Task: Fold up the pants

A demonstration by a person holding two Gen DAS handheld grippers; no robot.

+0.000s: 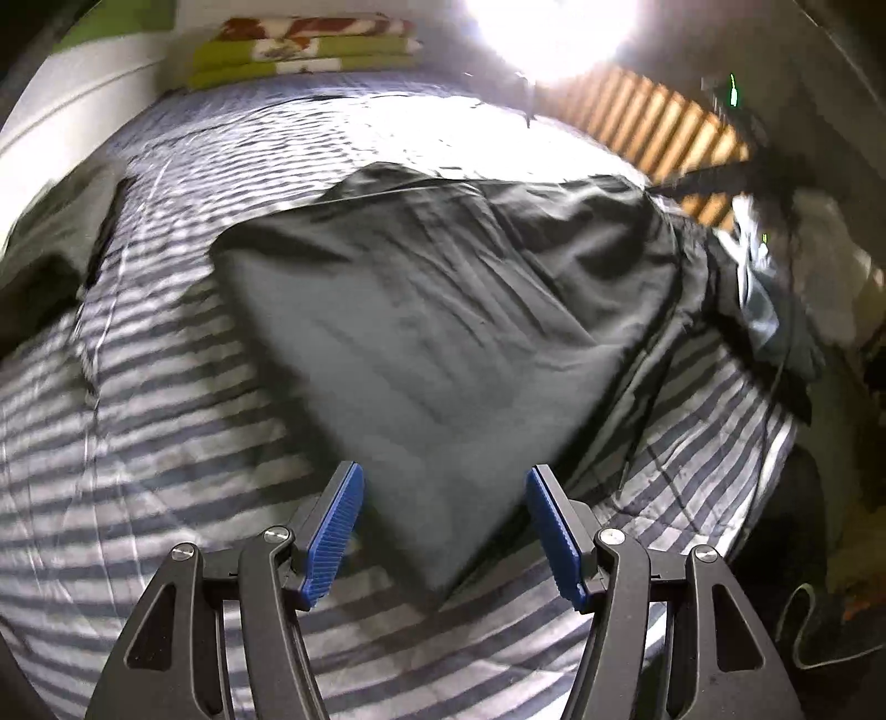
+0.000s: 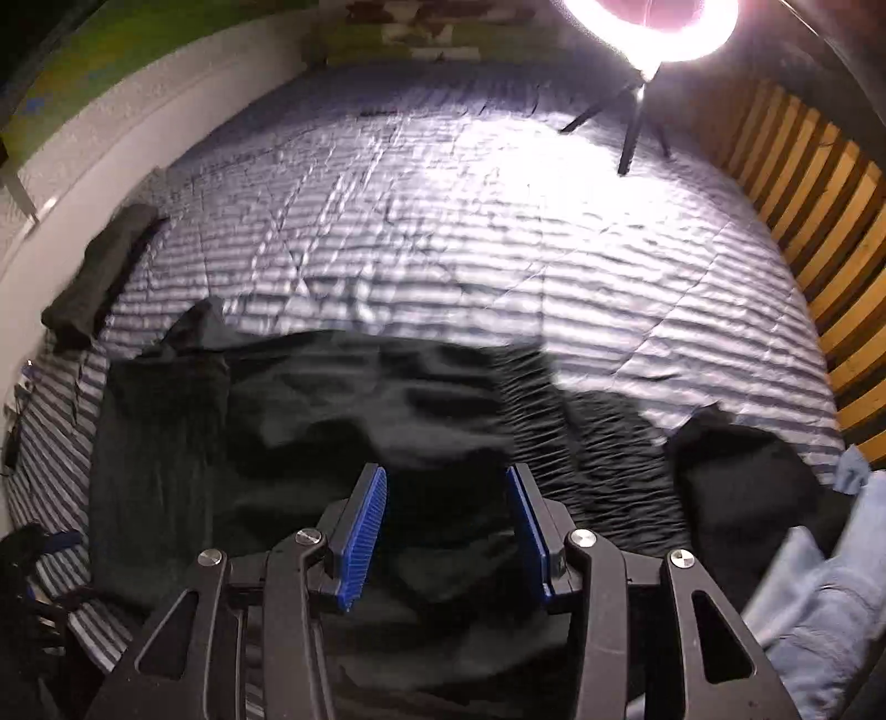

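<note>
Left gripper [image 1: 443, 531]: jaws spread wide, nothing between the ribbed blue pads [image 1: 332, 540], poised above the near corner of the dark pants [image 1: 443, 310] without visible contact. Right gripper [image 2: 446, 531]: jaws likewise apart, somewhat less wide, empty, hovering over the same garment [image 2: 343, 421]; whether the tips touch the cloth cannot be told. The pants lie spread and creased on the striped quilt [image 1: 138, 443] of a bed, toward its near edge; in the left wrist view one folded-over panel runs to a point just ahead of the jaws, while the far portion is rumpled. A second dark garment [image 2: 99, 277] lies folded at the left edge of the quilt beside the white wall [image 2: 111, 166]. Light blue denim [image 2: 825, 598] sits at the near right, next to another dark bundle [image 2: 742, 487]. A stack of folded green and patterned blankets [image 1: 304, 50] rests at the head of the bed. A ring light [image 2: 653, 27] on a tripod stands on the far right of the quilt, beside bare wooden bed slats [image 2: 819, 221].
</note>
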